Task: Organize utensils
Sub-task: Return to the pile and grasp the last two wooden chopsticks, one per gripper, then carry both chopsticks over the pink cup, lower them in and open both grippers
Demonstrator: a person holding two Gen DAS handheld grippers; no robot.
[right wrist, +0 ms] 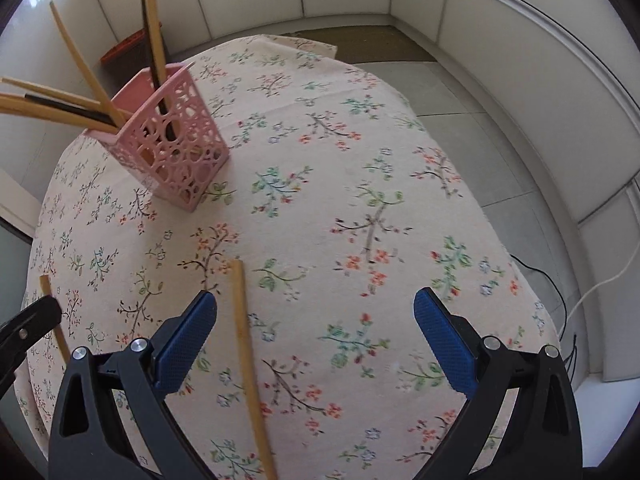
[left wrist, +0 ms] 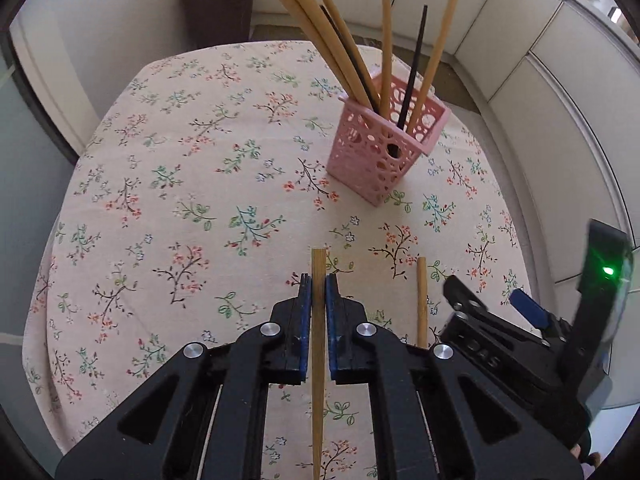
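The left gripper [left wrist: 319, 280] was clenched on a wooden chopstick [left wrist: 318, 344], its blue pads pressing the shaft with a short end poking out past the tips. At about three o'clock from it, the right gripper [right wrist: 316, 312] stood released, its jaws wide, nothing between the pads. A second chopstick [right wrist: 250, 360] lay on the floral cloth [right wrist: 360, 200] just inside the right gripper's left finger, apparently not yet picked up.

Farther off, at roughly one o'clock in the left view, the pink holder [left wrist: 384, 148] stood on the cloth, already carrying several wooden and black sticks that fanned outward.

Judging by this, the step in hand was carrying the held stick to the holder. To do it well, the stick should probably be tipped nearer upright, lined up over an open gap at the rim clear of the leaning sticks, then lowered before letting go, so the light holder is not knocked.
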